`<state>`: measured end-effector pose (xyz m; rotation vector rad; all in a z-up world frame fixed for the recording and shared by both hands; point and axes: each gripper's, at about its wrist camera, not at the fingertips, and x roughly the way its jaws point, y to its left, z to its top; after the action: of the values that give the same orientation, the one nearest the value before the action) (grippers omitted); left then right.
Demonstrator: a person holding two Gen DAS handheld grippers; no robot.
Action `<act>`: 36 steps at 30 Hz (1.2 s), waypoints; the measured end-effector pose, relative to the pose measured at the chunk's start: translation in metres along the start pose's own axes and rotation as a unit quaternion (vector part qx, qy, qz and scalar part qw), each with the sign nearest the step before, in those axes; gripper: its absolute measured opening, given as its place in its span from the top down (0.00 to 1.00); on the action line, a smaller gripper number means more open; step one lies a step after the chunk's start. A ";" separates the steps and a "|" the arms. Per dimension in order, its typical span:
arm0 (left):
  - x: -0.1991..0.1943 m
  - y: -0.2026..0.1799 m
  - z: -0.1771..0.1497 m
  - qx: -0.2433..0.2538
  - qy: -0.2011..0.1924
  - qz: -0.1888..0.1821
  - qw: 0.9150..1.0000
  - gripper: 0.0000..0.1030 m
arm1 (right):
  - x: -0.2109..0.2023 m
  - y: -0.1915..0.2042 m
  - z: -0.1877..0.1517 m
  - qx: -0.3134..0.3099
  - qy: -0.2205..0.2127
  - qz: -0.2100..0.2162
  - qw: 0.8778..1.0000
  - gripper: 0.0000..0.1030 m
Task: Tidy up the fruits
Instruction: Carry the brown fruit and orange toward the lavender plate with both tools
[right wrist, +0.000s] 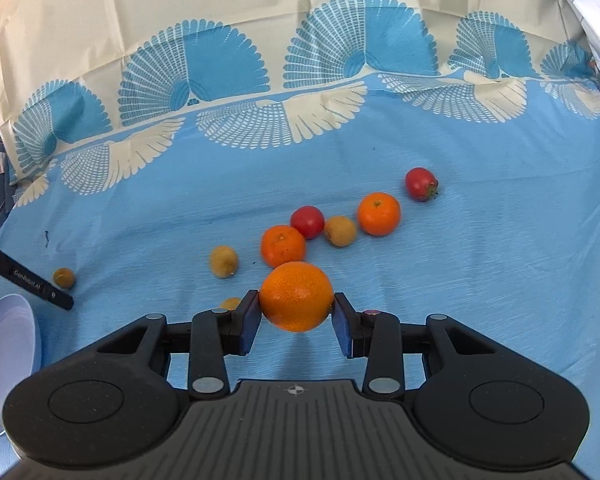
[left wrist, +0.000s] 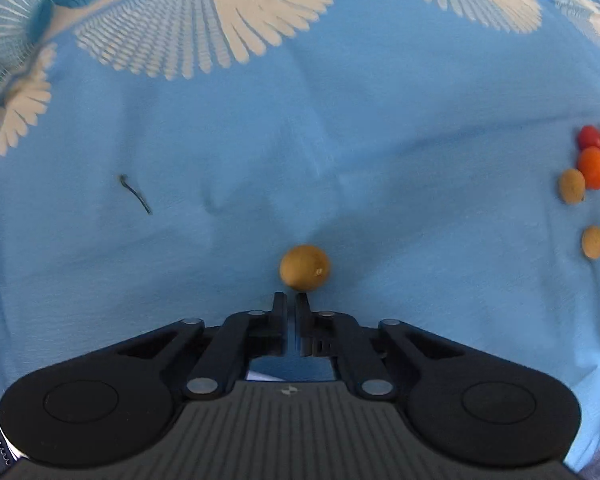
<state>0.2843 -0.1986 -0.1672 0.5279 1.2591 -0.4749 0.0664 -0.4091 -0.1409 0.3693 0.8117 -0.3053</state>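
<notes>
My right gripper (right wrist: 296, 307) is shut on a large orange (right wrist: 296, 300) above the blue cloth. Beyond it lie two smaller oranges (right wrist: 283, 245) (right wrist: 378, 214), two red tomatoes (right wrist: 307, 221) (right wrist: 420, 183) and several tan longans (right wrist: 223, 261) (right wrist: 340, 231). My left gripper (left wrist: 291, 298) is shut and empty, its tips just short of a tan longan (left wrist: 304, 267) on the cloth. The fruit cluster (left wrist: 592, 166) shows at the left wrist view's right edge. The left gripper's finger (right wrist: 40, 286) shows at the right wrist view's left, beside a longan (right wrist: 63, 277).
A white plate (right wrist: 8, 360) sits at the left edge of the right wrist view. A small dark stem (left wrist: 135, 194) lies on the blue cloth (left wrist: 340, 160). The cloth's cream patterned border (right wrist: 220, 20) runs along the far side.
</notes>
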 end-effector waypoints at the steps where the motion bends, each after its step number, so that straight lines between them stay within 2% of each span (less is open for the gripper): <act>1: -0.005 -0.001 -0.002 0.007 -0.009 -0.008 1.000 0.97 | 0.000 0.002 -0.001 -0.003 0.001 0.001 1.000 0.61; 2: -0.008 -0.002 -0.003 0.014 -0.018 -0.013 1.000 0.90 | 0.000 0.002 -0.001 -0.003 0.002 0.002 1.000 0.61; 3: -0.010 -0.002 -0.004 0.015 -0.024 -0.020 0.999 0.69 | 0.001 0.003 -0.001 -0.001 0.002 0.004 1.000 0.61; 4: -0.011 -0.003 -0.003 0.015 -0.031 -0.024 0.999 0.57 | 0.001 0.003 0.000 0.001 0.002 0.004 1.000 0.61; 5: -0.011 -0.004 -0.001 0.013 -0.039 -0.019 0.999 0.37 | 0.002 0.003 0.000 0.003 0.004 0.004 1.000 0.61; 6: -0.011 -0.004 0.002 0.008 -0.044 -0.016 0.999 0.29 | 0.003 0.003 0.000 0.004 0.005 0.005 1.000 0.61; 8: -0.008 -0.007 0.010 -0.006 -0.041 -0.024 0.999 0.32 | 0.004 0.004 0.000 0.004 0.009 0.008 1.000 0.61; 9: -0.004 -0.008 0.013 -0.014 -0.033 -0.022 0.999 0.58 | 0.004 0.004 0.000 0.003 0.010 0.008 1.000 0.61; 11: 0.004 -0.008 0.016 -0.014 -0.007 -0.021 1.000 0.94 | 0.005 0.004 0.000 0.001 0.013 0.007 1.000 0.61; 14: -0.008 -0.011 0.010 -0.011 -0.018 -0.021 1.000 0.95 | 0.003 0.002 0.001 0.005 0.013 0.007 1.000 0.61; 16: -0.016 -0.011 0.006 -0.016 -0.013 -0.029 0.999 0.92 | 0.002 0.000 0.001 0.009 0.012 0.007 1.000 0.61; 17: -0.021 -0.010 0.004 -0.013 -0.014 -0.039 0.999 0.84 | 0.003 0.001 0.001 0.009 0.012 0.007 1.000 0.61; 18: -0.024 -0.011 0.001 -0.010 -0.015 -0.041 0.999 0.65 | 0.002 0.002 0.001 0.008 0.011 0.006 1.000 0.61; 19: -0.027 -0.013 0.000 -0.003 -0.012 -0.043 0.999 0.54 | 0.003 0.003 0.001 0.008 0.011 0.006 1.000 0.61; 20: -0.027 -0.017 -0.004 0.009 -0.007 -0.050 0.999 0.39 | 0.002 0.004 0.001 0.009 0.011 0.007 1.000 0.61; 21: -0.027 -0.021 -0.007 0.021 -0.003 -0.054 0.998 0.34 | 0.001 0.005 0.001 0.010 0.012 0.010 1.000 0.61; 25: -0.024 -0.042 -0.017 0.084 0.029 -0.068 0.994 0.33 | -0.004 0.012 -0.001 0.005 0.012 0.019 1.000 0.61; 29: -0.019 -0.069 -0.033 0.166 0.053 -0.043 0.984 0.34 | -0.009 0.014 -0.005 0.006 0.011 0.022 1.000 0.61; 30: -0.019 -0.074 -0.037 0.180 0.049 -0.036 0.982 0.35 | -0.010 0.013 -0.006 0.007 0.012 0.021 1.000 0.61; 31: -0.021 -0.076 -0.038 0.184 0.046 -0.036 0.981 0.38 | -0.010 0.013 -0.007 0.008 0.014 0.020 1.000 0.61; 32: -0.023 -0.076 -0.038 0.181 0.051 -0.046 0.981 0.51 | -0.011 0.012 -0.008 0.010 0.014 0.019 1.000 0.61; 33: -0.024 -0.075 -0.037 0.173 0.057 -0.051 0.982 0.70 | -0.011 0.011 -0.008 0.011 0.015 0.018 1.000 0.61; 36: -0.030 -0.077 -0.035 0.170 0.041 -0.028 0.984 0.71 | -0.011 0.008 -0.011 0.016 0.018 0.014 1.000 0.61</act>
<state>0.2040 -0.2370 -0.1540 0.8077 1.2797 -0.7287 0.0552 -0.3959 -0.1386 0.4162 0.8376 -0.2864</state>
